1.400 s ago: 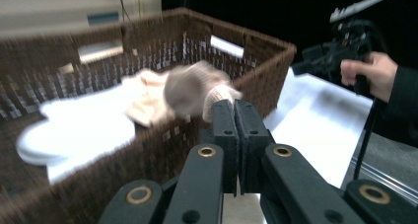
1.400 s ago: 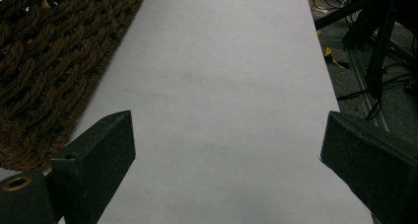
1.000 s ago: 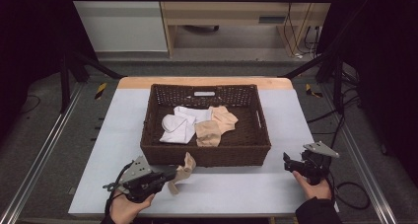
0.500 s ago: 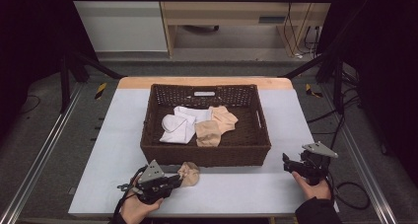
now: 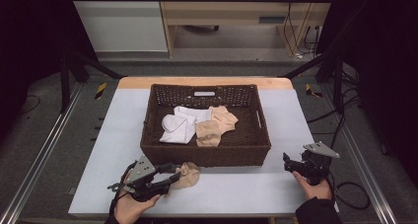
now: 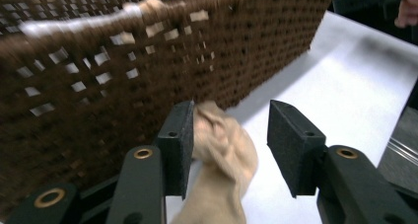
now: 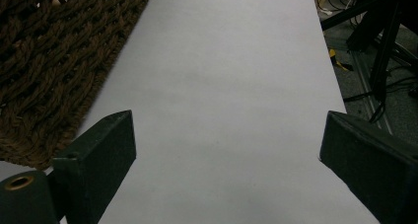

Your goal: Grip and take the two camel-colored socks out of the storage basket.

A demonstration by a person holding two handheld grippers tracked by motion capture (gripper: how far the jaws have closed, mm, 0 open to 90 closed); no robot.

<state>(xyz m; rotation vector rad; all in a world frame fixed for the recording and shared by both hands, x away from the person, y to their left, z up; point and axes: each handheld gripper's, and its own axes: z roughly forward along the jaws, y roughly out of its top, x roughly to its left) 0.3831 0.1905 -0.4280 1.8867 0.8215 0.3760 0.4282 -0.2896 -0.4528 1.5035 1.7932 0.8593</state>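
A crumpled beige sock (image 5: 188, 174) lies on the white table just in front of the brown wicker basket (image 5: 204, 157). My left gripper (image 5: 173, 177) points at it from the left. In the left gripper view the sock (image 6: 224, 157) rests between the jaws and leans on the left pad (image 6: 180, 145). The jaws have just been opening, the right pad stands clear of the sock, and the gripper (image 6: 231, 140) is open. My right gripper (image 5: 288, 162) sits at the table's right front, and its own view shows it open (image 7: 226, 145) over bare table.
Inside the basket lie white socks (image 5: 180, 125) and beige socks (image 5: 215, 125). The basket's woven wall (image 6: 98, 71) rises close behind the left jaws, and its corner (image 7: 49, 51) lies left of the right gripper. Table edges and metal rails run along both sides.
The left gripper brought the beige sock down onto the table in front of the basket and its jaws spread apart. The right gripper stayed where it was.
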